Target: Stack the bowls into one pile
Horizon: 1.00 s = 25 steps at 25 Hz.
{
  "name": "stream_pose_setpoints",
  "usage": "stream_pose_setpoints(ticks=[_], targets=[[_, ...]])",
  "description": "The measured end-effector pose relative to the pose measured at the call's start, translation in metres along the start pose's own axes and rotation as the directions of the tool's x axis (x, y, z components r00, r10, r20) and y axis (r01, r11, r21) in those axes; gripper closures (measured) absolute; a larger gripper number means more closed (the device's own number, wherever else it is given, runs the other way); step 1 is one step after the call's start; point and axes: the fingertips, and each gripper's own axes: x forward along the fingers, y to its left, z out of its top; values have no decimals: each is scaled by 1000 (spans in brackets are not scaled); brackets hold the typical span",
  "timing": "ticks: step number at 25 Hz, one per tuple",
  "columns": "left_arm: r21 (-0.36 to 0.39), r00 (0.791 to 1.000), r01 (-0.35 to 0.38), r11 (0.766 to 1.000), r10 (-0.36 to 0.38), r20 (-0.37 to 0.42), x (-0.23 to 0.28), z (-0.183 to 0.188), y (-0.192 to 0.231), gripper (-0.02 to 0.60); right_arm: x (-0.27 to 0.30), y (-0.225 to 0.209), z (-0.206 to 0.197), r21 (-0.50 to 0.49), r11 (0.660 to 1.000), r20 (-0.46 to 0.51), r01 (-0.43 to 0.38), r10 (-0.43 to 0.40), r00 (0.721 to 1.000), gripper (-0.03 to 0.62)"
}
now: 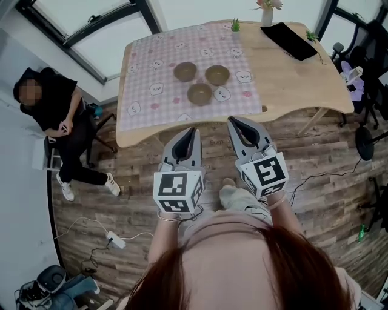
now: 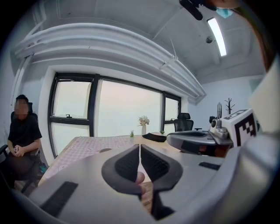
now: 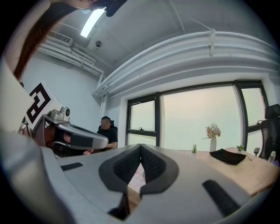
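Observation:
Three brown bowls rest apart on the pink checked cloth (image 1: 151, 66) in the head view: one at the left (image 1: 185, 71), one at the right (image 1: 217, 74), one nearer me (image 1: 199, 93). Both grippers hang off the table's near edge, over the floor. My left gripper (image 1: 193, 132) is shut with nothing in it, its tips meeting (image 2: 139, 146). My right gripper (image 1: 232, 121) is likewise shut and empty, tips together (image 3: 140, 146). The bowls are barely visible in either gripper view.
The wooden table (image 1: 297, 79) carries a black pad (image 1: 289, 40), a vase (image 1: 267, 13) and small plants at its far edge. A person in black (image 1: 57, 118) sits at the left. Chairs and cables stand at the right.

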Motion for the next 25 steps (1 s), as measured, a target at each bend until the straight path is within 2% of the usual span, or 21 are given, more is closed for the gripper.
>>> stream_pose_setpoints(ticks=[11,18,25], targets=[[-16,998,-60,998,60,-15,65,12,18,566,53,-54,-13,3,999,-41,-51,51,998,594],[-31,995,-92,995,90,-45,89,5,31,566,83,-65,-34,39,994,-97,-101,104,990,594],[-34,995,-91,995,89,-54,115,5,51,566,118,-76,-48,55,992,-136,-112,119,983,591]])
